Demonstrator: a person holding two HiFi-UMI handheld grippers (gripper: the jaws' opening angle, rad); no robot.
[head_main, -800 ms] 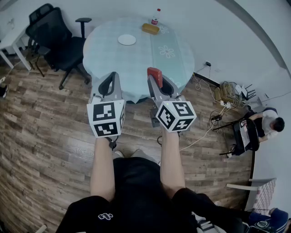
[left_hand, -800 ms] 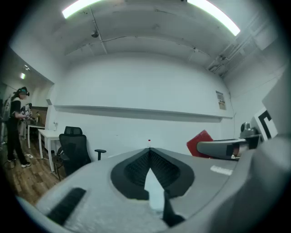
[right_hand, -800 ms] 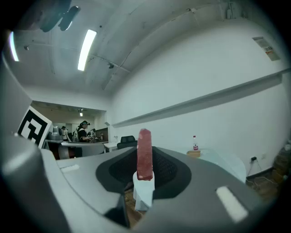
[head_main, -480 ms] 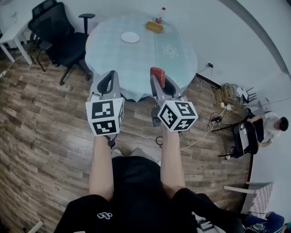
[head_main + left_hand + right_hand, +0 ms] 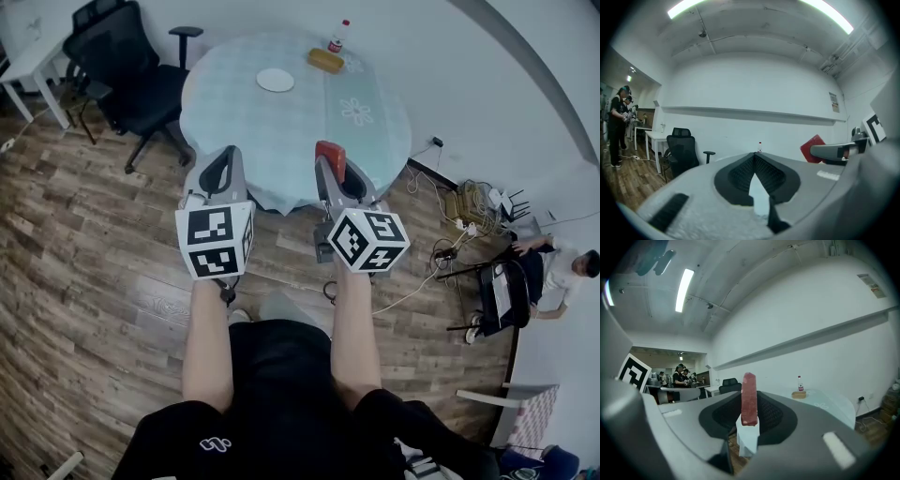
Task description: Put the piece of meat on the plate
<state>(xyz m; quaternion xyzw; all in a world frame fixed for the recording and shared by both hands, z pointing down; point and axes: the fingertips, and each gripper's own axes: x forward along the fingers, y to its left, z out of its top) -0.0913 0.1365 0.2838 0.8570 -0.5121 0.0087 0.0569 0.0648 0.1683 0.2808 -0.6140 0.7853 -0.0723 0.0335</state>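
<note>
A red piece of meat (image 5: 327, 153) stands upright between the tips of my right gripper (image 5: 330, 165), which is shut on it. In the right gripper view the meat (image 5: 749, 399) rises above the dark pads. My left gripper (image 5: 225, 161) is level beside it, shut and with nothing in it; in its own view the pads (image 5: 740, 174) meet at the tip, and the meat (image 5: 814, 147) shows off to the right. The small white plate (image 5: 275, 81) lies on the far part of the round table (image 5: 281, 131), well ahead of both grippers.
A bottle with a red cap (image 5: 338, 36) and a yellowish block (image 5: 326, 60) stand at the table's far edge. A black office chair (image 5: 131, 66) is left of the table. Cables (image 5: 473, 202) and a seated person (image 5: 562, 267) are at the right, on the wooden floor.
The table and plate have drifted slightly right and look a little nearer. Both grippers keep their pose, the meat still held in the right one.
</note>
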